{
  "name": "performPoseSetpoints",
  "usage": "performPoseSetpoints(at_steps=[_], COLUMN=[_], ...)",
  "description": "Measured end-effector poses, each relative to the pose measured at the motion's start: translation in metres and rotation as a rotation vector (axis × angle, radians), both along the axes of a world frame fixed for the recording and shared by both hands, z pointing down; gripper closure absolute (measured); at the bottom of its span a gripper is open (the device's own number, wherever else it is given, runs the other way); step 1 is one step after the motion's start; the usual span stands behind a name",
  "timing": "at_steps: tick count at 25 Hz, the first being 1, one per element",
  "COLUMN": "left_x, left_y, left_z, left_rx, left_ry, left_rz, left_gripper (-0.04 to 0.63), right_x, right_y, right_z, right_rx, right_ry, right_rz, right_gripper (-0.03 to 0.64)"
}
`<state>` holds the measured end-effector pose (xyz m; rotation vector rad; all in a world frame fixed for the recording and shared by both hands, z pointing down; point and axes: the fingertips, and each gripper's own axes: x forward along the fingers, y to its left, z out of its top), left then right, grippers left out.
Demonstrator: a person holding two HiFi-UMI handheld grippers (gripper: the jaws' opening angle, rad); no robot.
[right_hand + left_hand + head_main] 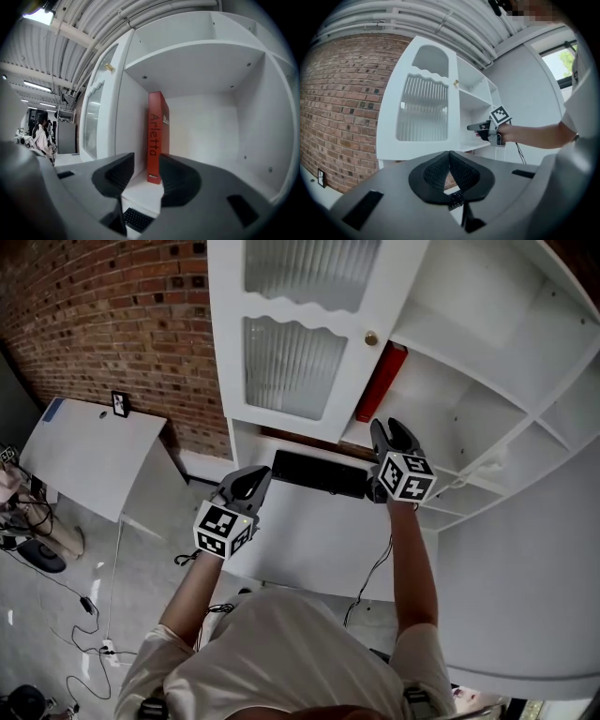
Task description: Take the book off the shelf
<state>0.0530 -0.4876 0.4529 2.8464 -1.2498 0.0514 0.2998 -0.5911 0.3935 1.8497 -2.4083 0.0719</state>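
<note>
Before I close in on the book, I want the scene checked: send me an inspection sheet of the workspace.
Surface: white desk below the shelf unit.
Job's things: red book stands upright on its shelf, against the compartment's left wall.
Clutter: black keyboard on the desk.
Grippers: right hand-held gripper open, with the book ahead of its jaws, not between them; left hand-held gripper shut, empty.
Cables: one cable hangs off the desk; floor cables lie at left.
Surroundings: brick wall; ribbed-glass cabinet door.
</note>
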Motion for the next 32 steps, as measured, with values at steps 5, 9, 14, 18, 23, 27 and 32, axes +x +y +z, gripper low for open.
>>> performPoseSetpoints(at_steps=[5, 9, 14, 18, 23, 27, 32], left_x=[-0.012, -0.015, -0.026, -0.034, -0.047, -0.054, -0.062], left_y=[-0.011, -0.015, -0.019, -0.019, -0.020, -0.021, -0.022], left_z=[0.001, 0.000, 0.002, 0.002, 0.007, 0.008, 0.010], left_rx=[-0.015, -0.015, -0.019, -0.020, -0.030, -0.036, -0.044], left_ry=[0.012, 0.012, 0.009, 0.010, 0.005, 0.004, 0.002], left_rz=[-0.027, -0.034, -0.060, -0.080, -0.110, -0.133, -0.154], left_gripper=[0.601, 0.601, 0.601, 0.601, 0.601, 0.601, 0.601], right_x=[-0.002, -0.003, 0.000, 0.001, 0.002, 0.001, 0.003], right_y=[-0.031, -0.050, -0.069, -0.083, -0.101, -0.115, -0.129], right_z=[0.005, 0.009, 0.012, 0.013, 0.013, 0.014, 0.016], right_rx=[-0.034, -0.056, -0.065, -0.069, -0.065, -0.060, -0.059], right_ry=[-0.029, -0.019, -0.016, -0.005, -0.025, -0.023, -0.006], right_rz=[0.010, 0.042, 0.071, 0.083, 0.100, 0.114, 0.133], right_gripper=[0.446, 0.412, 0.396, 0.394, 0.393, 0.393, 0.393])
